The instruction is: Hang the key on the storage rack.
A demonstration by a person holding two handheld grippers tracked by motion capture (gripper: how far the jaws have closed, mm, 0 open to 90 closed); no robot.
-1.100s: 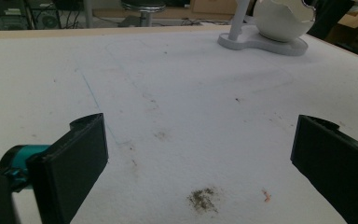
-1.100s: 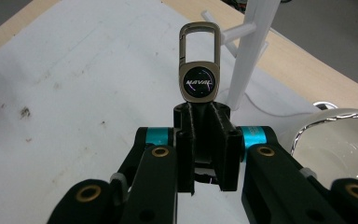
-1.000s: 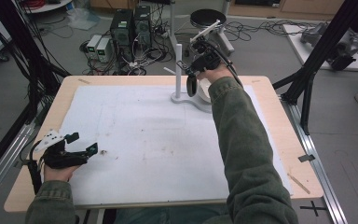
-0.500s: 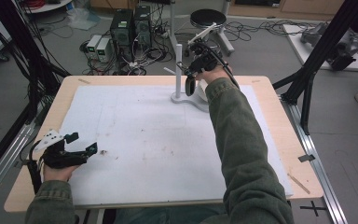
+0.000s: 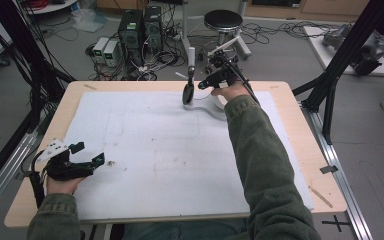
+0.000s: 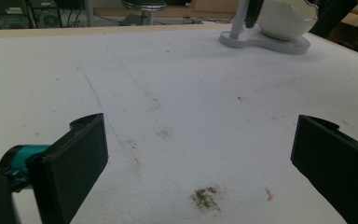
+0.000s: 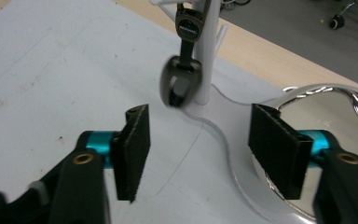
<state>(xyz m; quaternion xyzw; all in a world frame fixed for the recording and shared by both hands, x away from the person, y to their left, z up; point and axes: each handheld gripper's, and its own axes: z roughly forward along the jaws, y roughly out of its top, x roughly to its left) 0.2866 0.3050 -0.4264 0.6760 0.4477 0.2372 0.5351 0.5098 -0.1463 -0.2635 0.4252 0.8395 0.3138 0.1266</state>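
White mat [image 5: 145, 150], shiny bowl [image 7: 317, 116] on stand [image 5: 205, 104], tool [image 7: 200, 140] open above.

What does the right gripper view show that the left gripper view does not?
Right gripper view: the right gripper, jaws apart, close to a dark hanging piece on the stand's post, beside a shiny mirrored surface.
Left gripper view: the left gripper, jaws apart, over a brown smudge, with a white bowl far off.
Both: the white stand and the white mat.
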